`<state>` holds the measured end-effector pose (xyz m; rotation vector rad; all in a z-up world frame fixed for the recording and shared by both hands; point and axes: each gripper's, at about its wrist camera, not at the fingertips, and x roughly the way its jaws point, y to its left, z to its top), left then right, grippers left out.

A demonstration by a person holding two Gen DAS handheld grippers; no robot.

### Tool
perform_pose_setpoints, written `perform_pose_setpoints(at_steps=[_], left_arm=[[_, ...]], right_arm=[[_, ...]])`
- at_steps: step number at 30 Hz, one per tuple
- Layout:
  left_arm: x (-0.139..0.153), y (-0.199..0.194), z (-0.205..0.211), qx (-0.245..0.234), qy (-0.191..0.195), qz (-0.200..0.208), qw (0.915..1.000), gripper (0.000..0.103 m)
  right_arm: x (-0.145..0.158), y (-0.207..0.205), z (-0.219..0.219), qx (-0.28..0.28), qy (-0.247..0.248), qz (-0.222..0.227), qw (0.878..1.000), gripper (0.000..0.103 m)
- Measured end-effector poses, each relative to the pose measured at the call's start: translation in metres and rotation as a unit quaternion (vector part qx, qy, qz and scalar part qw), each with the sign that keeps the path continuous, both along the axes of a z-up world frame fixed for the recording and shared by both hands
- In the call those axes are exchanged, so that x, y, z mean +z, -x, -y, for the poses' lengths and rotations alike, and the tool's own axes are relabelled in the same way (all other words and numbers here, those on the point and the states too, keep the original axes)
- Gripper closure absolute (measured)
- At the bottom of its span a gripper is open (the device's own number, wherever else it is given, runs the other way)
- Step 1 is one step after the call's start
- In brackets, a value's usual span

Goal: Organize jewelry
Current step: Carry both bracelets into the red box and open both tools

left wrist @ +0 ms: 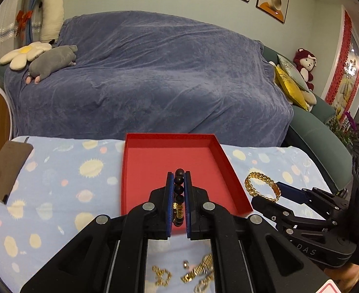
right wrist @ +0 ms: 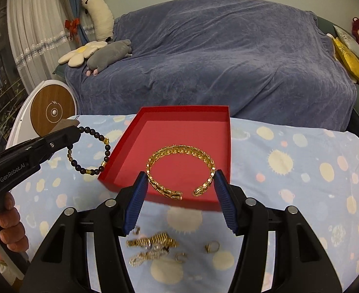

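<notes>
The left gripper has its blue pads pinched nearly together on a dark bead bracelet, which in the right wrist view hangs as a loop from the fingertips, clear of the planet-print cloth and just outside the red tray at its 9 o'clock side. The right gripper holds its pads about half spread, each bearing on an outer flank of a gold cuff bracelet, so the cuff is carried flat above the tray floor near the 6 o'clock wall. The tray looks empty inside, and a loose heap of gold chains and two rings lies on the cloth at 6 o'clock of both grippers, so the sorting seems barely begun. The step in hand appears to be carrying both bracelets into the tray. To do it well, each piece should be brought fully past the tray's rim and low over the floor before the pads part, because the beads can swing and catch on the wall. The cuff is better set toward 3 o'clock and the beads toward 9 o'clock, so the two stay apart and neither gripper crosses the other.
</notes>
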<state>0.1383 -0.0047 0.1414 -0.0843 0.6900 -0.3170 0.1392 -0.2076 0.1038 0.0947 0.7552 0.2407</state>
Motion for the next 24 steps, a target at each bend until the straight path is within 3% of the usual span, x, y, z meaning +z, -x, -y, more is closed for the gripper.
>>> perform_pose_setpoints(at_steps=[5,11,20,21,24], left_arm=[[-0.010,-0.072,0.004,0.020,-0.007,-0.006,0.9998,0.098],[-0.046,-0.143,0.005,0.030,-0.017,-0.033,0.9988,0.098],[-0.094,-0.196,0.005,0.054,-0.040,-0.072,0.9952,0.097],[-0.097,-0.199,0.005,0.057,-0.041,-0.076,0.9946,0.097],[-0.098,-0.200,0.001,0.077,-0.042,-0.079,0.9930,0.079]], right_arm=[[-0.008,-0.077,-0.007,-0.005,0.001,-0.016,1.000,0.049],[-0.047,-0.151,-0.018,-0.011,0.021,-0.058,0.998,0.049],[-0.090,-0.205,-0.021,-0.012,0.048,-0.119,0.992,0.049],[-0.091,-0.207,-0.021,-0.015,0.054,-0.121,0.991,0.044],[-0.084,-0.197,-0.022,-0.019,0.069,-0.095,0.993,0.039]])
